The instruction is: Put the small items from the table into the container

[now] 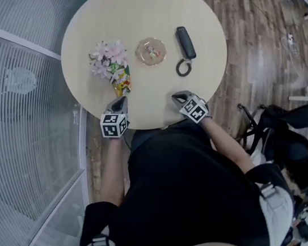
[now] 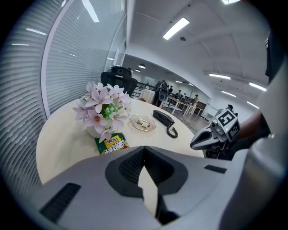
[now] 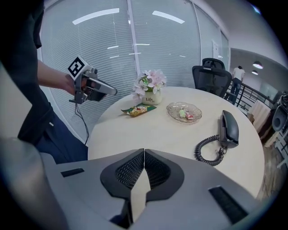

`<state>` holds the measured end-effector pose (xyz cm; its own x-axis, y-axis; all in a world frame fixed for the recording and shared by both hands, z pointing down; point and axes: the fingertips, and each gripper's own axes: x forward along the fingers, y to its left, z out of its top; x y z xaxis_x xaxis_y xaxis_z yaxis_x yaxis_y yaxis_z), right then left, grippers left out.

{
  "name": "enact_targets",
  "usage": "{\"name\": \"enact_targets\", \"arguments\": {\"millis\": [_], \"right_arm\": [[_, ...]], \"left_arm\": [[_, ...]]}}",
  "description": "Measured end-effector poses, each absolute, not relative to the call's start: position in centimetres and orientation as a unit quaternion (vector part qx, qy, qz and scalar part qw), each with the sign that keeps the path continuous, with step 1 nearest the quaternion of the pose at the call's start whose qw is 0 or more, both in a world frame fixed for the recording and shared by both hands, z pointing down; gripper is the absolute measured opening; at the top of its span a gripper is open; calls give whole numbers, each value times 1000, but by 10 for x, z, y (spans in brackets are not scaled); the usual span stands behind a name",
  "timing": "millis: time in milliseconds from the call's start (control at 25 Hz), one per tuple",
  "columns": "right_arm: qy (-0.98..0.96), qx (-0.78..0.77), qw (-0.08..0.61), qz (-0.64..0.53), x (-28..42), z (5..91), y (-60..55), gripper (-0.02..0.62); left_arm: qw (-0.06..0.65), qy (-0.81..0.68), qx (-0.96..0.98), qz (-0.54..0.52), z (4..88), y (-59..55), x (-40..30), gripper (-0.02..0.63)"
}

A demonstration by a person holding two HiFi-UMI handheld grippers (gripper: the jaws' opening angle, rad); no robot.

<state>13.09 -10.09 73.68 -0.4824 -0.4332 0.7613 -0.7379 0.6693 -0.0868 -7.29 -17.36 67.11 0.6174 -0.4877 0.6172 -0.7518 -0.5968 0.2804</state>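
Snack packet (image 1: 122, 85) just ahead of closed left gripper (image 1: 120, 101), beside flowers (image 1: 107, 57)

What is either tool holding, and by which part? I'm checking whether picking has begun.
Nothing is held. The left tool and the right tool are both shut and empty, at the table's near edge; the snack packet lies untouched.

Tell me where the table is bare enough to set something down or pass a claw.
Bare: the table beyond flowers, glass dish and phone; the near strip between left claw and right claw, in front of the dish. Crowded: the middle row, tightest around flowers and snack packet.
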Motion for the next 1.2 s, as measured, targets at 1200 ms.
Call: {"name": "enact_targets", "arguments": {"millis": [1200], "right_arm": [[-756, 453, 394, 259, 100, 749, -32, 25]], "left_arm": [[64, -152, 871, 463, 796, -228, -59, 99]]}}
